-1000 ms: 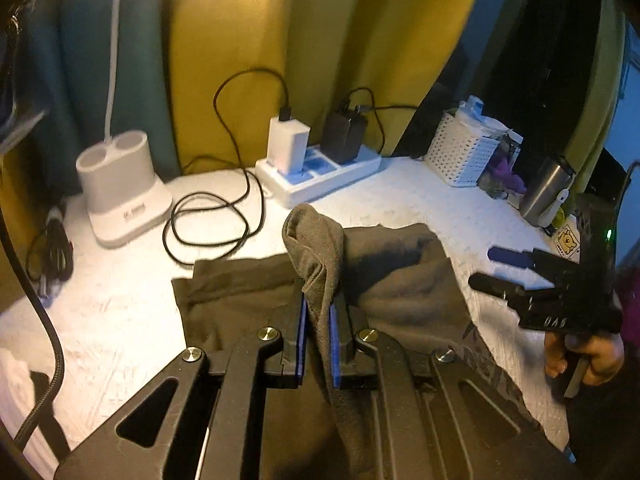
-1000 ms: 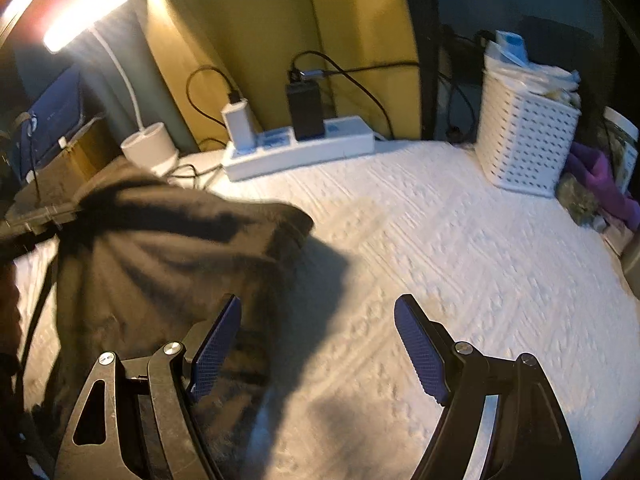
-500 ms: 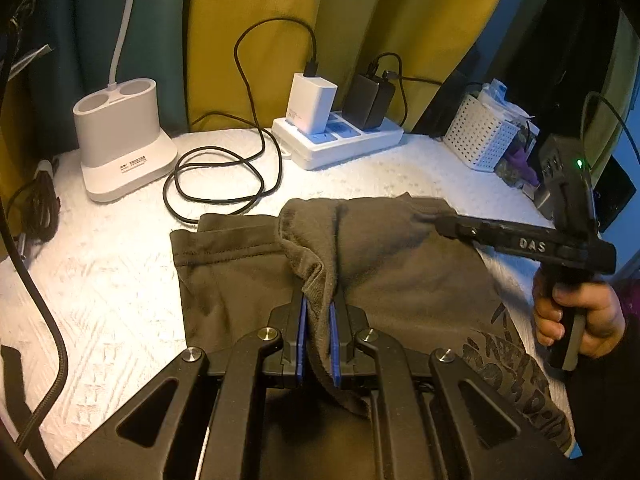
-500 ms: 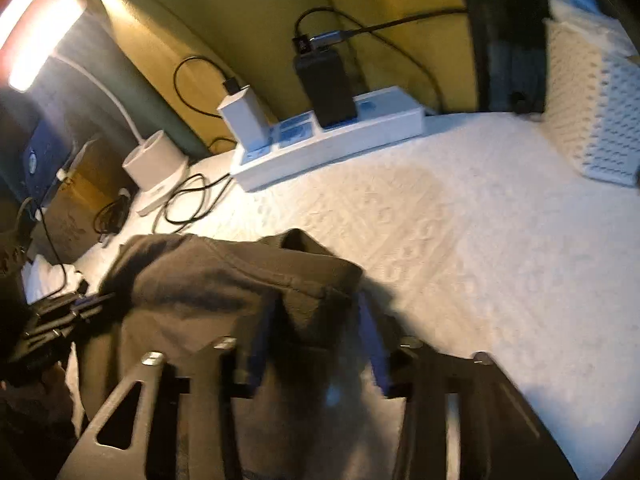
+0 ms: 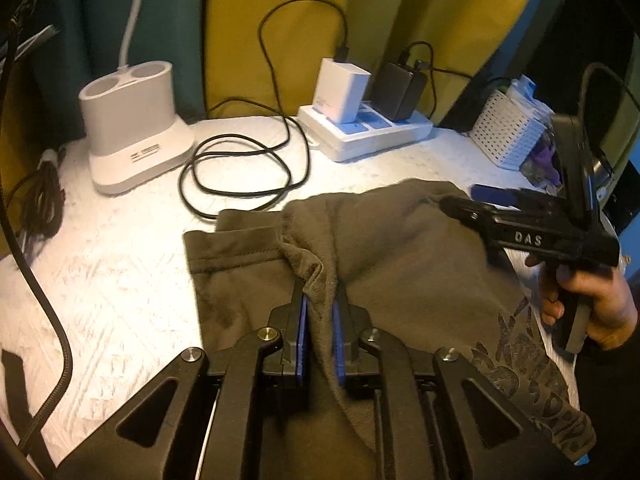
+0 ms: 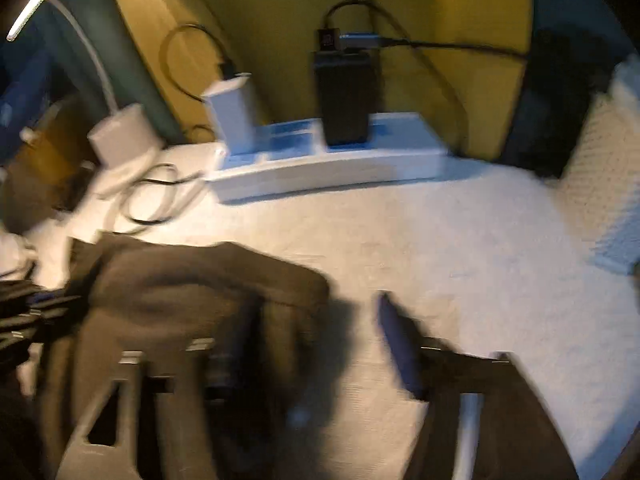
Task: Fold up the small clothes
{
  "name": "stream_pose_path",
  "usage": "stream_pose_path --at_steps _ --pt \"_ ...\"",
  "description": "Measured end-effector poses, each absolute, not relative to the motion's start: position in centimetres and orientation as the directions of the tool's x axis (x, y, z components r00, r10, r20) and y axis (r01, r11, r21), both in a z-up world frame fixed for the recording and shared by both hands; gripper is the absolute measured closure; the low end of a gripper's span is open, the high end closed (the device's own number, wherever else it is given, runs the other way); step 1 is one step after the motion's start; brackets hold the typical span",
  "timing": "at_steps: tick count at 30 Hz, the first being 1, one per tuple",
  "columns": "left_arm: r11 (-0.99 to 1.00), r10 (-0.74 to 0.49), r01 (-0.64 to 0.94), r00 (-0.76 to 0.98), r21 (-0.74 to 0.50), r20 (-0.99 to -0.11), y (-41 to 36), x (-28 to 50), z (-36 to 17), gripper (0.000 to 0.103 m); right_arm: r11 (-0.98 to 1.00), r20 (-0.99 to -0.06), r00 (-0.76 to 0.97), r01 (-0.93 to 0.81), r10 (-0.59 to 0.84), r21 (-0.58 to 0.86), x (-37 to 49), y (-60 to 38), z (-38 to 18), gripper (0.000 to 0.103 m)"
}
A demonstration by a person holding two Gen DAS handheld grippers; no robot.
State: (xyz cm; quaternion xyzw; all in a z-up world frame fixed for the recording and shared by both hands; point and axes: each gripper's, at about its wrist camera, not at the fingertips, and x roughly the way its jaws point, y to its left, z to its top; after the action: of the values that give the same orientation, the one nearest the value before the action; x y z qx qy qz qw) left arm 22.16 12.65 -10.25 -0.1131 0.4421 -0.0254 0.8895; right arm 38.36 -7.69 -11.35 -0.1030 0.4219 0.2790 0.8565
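Left jaws: the left gripper has its blue pads pinching a bunched ridge of the olive garment; they've just eased a touch wider, cloth between them and pressed.
Right jaws: the right gripper has just swung wide; nothing gripped, one finger over the garment's edge, the other over bare desk.
Desk: the white textured desk carries everything.
Garment: there it lies, spread flat across the near middle of the desk, a fold raised at the left jaws, a dark print on its near right part.
Right hand: the hand grips the right gripper's handle at the garment's right side.
Lamp base: the white lamp base stands far left.
Power strip: the white power strip sits at the back, two chargers plugged in.
Basket: the white basket sits far right.
Cable: the black cable coils between lamp base and power strip.
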Motion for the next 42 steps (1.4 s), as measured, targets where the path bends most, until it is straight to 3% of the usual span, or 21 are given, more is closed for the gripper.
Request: stream_pose_path --at_steps 8,10,11,12,42 --pt "0.973 -0.09 -0.107 0.639 -0.205 -0.764 13.4 20.1 -7.6 0.086 0.84 -0.768 0.522 -0.541 0.371 0.038 36.9 -9.4 -9.7 0.028" --pt "0.969 -0.086 -0.12 0.651 -0.214 -0.754 13.9 19.3 -7.0 0.077 0.838 -0.761 0.53 -0.545 0.374 0.031 36.2 -9.9 -9.1 0.028" --pt "0.968 -0.082 -0.127 0.657 -0.217 -0.749 14.0 18.8 -6.7 0.065 0.836 -0.759 0.533 -0.547 0.376 0.03 35.7 -10.3 -8.8 0.028" --pt "0.967 -0.079 -0.131 0.664 -0.22 -0.744 14.1 18.3 -6.5 0.06 0.836 -0.757 0.535 -0.549 0.376 0.028 35.1 -10.6 -8.7 0.028" --pt "0.977 -0.174 -0.002 0.569 -0.212 -0.804 5.6 6.0 -9.4 0.06 0.81 -0.766 0.502 -0.584 0.403 0.043 20.4 -15.7 -8.9 0.027"
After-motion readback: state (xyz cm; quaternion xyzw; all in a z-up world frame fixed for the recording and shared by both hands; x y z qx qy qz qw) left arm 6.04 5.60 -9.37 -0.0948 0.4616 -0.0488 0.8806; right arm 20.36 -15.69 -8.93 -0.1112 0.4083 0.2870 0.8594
